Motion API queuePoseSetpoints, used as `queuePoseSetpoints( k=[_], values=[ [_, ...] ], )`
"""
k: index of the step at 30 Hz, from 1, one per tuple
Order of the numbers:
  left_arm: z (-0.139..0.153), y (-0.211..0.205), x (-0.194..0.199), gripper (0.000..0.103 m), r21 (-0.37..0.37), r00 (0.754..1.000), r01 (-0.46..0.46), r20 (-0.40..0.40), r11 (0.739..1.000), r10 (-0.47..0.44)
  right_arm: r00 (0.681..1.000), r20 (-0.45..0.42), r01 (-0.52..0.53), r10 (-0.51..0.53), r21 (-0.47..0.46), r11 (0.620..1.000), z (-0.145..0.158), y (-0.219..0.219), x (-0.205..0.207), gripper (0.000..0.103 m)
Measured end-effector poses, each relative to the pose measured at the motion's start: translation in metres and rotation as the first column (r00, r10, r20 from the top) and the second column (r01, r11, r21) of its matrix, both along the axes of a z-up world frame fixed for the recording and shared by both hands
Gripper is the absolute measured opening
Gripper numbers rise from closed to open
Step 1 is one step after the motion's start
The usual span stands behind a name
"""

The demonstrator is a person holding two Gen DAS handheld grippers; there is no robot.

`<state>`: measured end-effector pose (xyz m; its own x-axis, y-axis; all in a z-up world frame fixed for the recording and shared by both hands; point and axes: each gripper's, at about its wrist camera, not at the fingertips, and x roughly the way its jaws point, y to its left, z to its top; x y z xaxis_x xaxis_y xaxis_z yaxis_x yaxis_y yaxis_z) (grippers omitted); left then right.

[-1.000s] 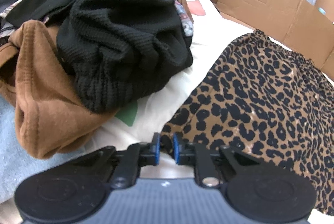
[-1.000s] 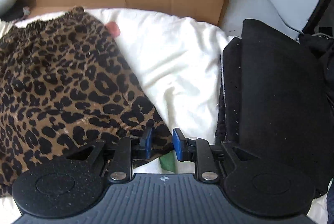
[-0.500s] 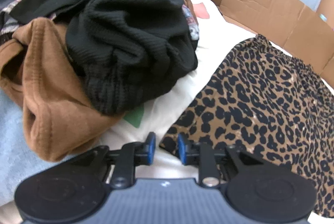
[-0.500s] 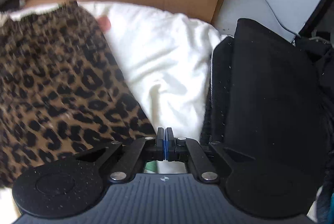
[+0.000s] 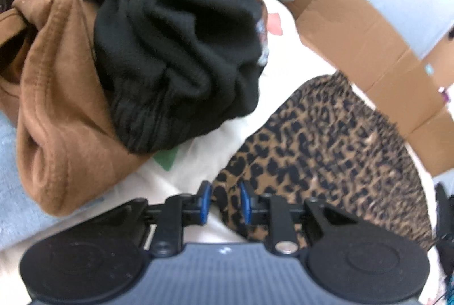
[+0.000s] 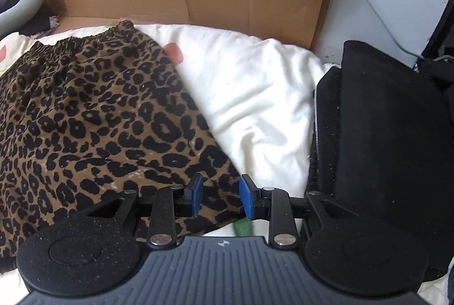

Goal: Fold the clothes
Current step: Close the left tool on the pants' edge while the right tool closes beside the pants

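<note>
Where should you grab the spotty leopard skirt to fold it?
Probably by its near hem corners, coming from the near side. The leopard skirt lies flat on the white bedding, gathered waistband at the far end, and each tool already sits over a corner: left tool, right tool, opening.

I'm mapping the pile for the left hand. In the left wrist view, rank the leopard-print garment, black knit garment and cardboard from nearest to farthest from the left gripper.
1. Leopard-print garment: its corner lies between the jaws of the left gripper.
2. Black knit garment: ahead and left, atop the pile.
3. Cardboard: farthest, along the back right.
</note>
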<state>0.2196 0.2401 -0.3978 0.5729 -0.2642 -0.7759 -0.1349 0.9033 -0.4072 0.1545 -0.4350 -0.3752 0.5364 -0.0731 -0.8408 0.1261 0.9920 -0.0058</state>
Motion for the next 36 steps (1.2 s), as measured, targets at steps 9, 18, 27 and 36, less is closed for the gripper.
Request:
queuePoseSetpoints(
  k=[9, 18, 27, 36],
  values=[
    [-0.016, -0.001, 0.007, 0.023, -0.055, 0.999, -0.014, -0.042, 0.998, 0.012, 1.000, 0.002, -0.013, 0.013, 0.010, 1.000, -0.002, 0.000, -0.004, 0.035],
    [-0.018, 0.001, 0.001, 0.007, -0.073, 0.999, -0.024, -0.049, 0.997, 0.021, 0.999, -0.007, -0.044, 0.044, -0.008, 0.999, -0.007, 0.002, -0.005, 0.036],
    [0.000, -0.011, -0.002, 0.005, -0.024, 1.000, -0.019, -0.012, 1.000, 0.018, 0.998, -0.048, -0.036, 0.033, -0.052, 0.998, -0.022, -0.007, 0.003, 0.037],
    [0.034, -0.022, -0.005, 0.004, 0.010, 1.000, -0.002, 0.011, 1.000, 0.002, 0.996, -0.068, -0.066, 0.062, -0.064, 0.996, -0.021, 0.000, 0.006, 0.005]
  ],
)
